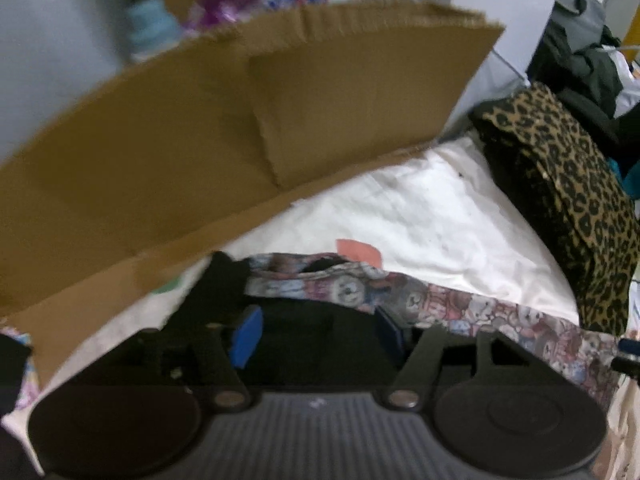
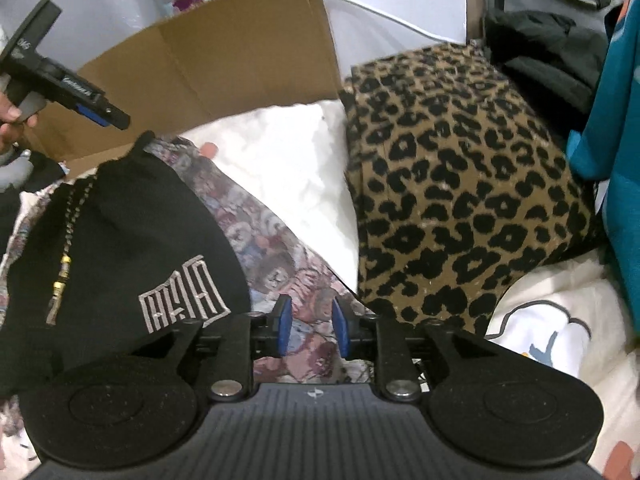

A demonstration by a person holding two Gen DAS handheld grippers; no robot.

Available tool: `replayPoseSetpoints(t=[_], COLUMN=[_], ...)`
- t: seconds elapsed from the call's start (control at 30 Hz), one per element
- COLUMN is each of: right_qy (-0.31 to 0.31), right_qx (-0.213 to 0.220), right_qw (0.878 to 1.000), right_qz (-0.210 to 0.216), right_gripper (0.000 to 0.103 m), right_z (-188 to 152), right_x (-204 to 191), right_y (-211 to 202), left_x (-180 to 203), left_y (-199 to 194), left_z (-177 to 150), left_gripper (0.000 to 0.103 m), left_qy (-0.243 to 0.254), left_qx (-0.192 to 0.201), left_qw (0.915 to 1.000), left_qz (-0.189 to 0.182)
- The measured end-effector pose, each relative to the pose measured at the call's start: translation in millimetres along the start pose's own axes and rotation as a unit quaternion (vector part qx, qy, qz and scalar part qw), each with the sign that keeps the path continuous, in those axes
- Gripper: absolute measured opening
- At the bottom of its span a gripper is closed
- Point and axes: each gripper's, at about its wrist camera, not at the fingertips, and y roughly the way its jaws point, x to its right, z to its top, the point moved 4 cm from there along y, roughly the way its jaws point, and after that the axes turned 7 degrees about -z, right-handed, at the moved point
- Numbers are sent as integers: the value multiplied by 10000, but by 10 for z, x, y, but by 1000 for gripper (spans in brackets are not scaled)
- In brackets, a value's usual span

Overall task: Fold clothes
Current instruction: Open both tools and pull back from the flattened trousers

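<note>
In the left wrist view, the left gripper (image 1: 320, 328) is pointing toward twelve o'clock with its blue pads (image 1: 247, 336) spread wide, gripping nothing; black cloth is lying between and just beyond them, though contact cannot be told. That cloth belongs to the black garment (image 1: 224, 280), which is resting on a bear-print fabric (image 1: 460, 304) spreading toward three o'clock. A cardboard box (image 1: 240, 120) is filling ten to one o'clock, and a leopard-print cloth (image 1: 568, 184) is lying folded at three o'clock on the white bedding (image 1: 400, 208).

In the right wrist view, the right gripper (image 2: 308, 326) is holding its blue pads a narrow gap apart, empty, hovering over the bear-print fabric (image 2: 276, 256). The black garment (image 2: 132, 232) is lying at nine o'clock, rumpled into a rounded mound, showing a pale embroidered emblem and a beaded drawcord with gold tips. The left gripper (image 2: 116, 120) is sitting at ten o'clock in a hand (image 2: 12, 120). The leopard-print cloth (image 2: 460, 200) is lying at two o'clock.
</note>
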Motion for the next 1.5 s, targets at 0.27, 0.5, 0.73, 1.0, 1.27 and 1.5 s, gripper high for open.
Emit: replayPoseSetpoints(t=[0.27, 0.5, 0.73, 1.0, 1.27, 1.5], right_qy=[256, 407, 339, -550, -758, -922], right_qx=[-81, -247, -250, -256, -254, -255], right_qw=[9996, 9986, 9984, 9965, 9946, 9934], right_qz=[19, 240, 379, 573, 666, 638], right_gripper=[63, 87, 88, 88, 90, 90], right_z=[254, 571, 832, 1365, 1905, 2329], right_x=[-23, -62, -195, -526, -890, -1216], right_y=[-549, -1080, -1545, -2136, -2750, -3268], left_x=[-258, -458, -474, -519, -529, -775], left_y=[-1010, -1869, -2633, -3619, -4158, -4281], left_z=[-202, -520, -809, -1041, -1508, -1974], left_gripper=[79, 82, 86, 93, 93, 94], left_qy=[-306, -893, -1021, -1292, -1390, -2081], left_qx=[69, -129, -128, 161, 136, -73], left_qw=[9990, 9946, 9911, 9867, 9836, 9712], left_qz=[321, 512, 840, 975, 1145, 1160])
